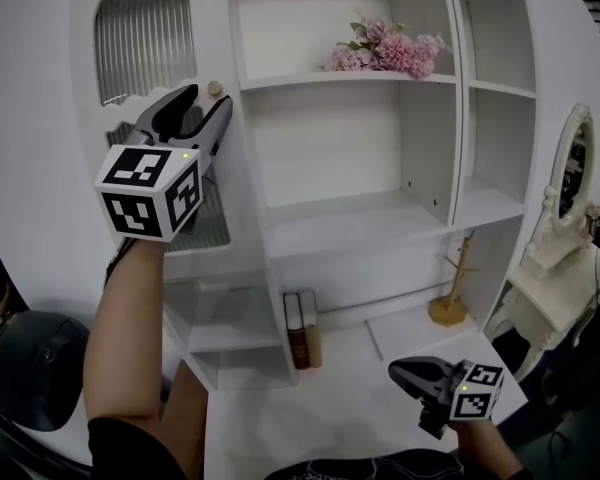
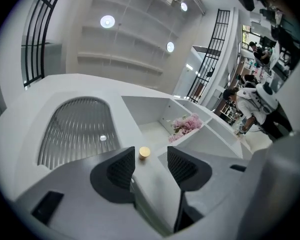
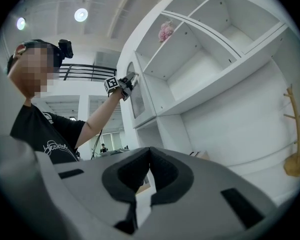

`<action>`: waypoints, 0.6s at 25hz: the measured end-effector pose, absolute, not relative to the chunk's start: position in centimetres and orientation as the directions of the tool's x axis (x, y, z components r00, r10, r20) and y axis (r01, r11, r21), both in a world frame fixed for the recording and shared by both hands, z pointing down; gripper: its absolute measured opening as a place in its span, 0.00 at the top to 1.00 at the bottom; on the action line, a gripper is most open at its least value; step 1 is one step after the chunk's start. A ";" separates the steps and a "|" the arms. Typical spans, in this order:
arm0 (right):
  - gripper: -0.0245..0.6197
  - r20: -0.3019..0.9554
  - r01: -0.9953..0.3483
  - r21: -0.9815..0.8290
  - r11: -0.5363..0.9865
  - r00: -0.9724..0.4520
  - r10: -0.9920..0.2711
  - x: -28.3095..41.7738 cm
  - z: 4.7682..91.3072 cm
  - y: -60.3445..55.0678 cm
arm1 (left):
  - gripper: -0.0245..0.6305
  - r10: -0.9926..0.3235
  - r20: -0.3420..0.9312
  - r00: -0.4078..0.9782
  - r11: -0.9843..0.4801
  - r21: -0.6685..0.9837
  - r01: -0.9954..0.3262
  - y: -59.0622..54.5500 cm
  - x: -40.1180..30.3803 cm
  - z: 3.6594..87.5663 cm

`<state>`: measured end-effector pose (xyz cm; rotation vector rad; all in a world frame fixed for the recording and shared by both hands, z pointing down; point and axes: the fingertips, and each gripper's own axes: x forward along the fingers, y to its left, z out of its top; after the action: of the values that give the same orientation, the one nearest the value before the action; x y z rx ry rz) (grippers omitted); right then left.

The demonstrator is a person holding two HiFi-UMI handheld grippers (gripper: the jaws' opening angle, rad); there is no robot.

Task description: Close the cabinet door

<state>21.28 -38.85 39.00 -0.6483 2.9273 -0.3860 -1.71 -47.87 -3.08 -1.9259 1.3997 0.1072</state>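
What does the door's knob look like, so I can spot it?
Find the white cabinet; its upper-left door has an arched ribbed window. The knob sits at the door's right edge, beside the window's lower corner: a small round tan button, the only coloured spot on the door.

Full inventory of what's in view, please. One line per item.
shelf unit: 1, white, fills the head view
cabinet door: 1, white with an arched ribbed pane, left of the open shelves
knob: 1, light wood, on the door's right edge
flowers: 1 bunch, pink, upper shelf
books: 2, dark red and beige, upright on the desk surface
branch stand: 1, wood, desk surface, right
mirror: 1, white ornate frame, far right
rounded object: 1, black, bottom left, unclear
left tool: jaws apart, at the knob
right tool: jaws together, empty, low right
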 end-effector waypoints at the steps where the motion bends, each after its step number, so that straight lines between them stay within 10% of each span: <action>1: 0.95 -0.059 -0.398 -0.267 0.878 -0.902 -0.427 21.1 38.9 -38.3 | 0.67 -0.785 -0.455 0.420 -0.164 -0.502 -0.849 -47.3 -1.5 -2.2; 15: 0.95 0.001 -0.349 -0.243 0.905 -0.933 -0.359 13.1 39.0 -29.1 | 0.68 -0.745 -0.126 0.656 -0.621 -0.229 -0.750 -35.2 -0.4 18.8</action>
<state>13.11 -29.12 38.97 -0.5619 3.0235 -0.3729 -0.44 -35.17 18.84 -2.6133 1.2044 0.0275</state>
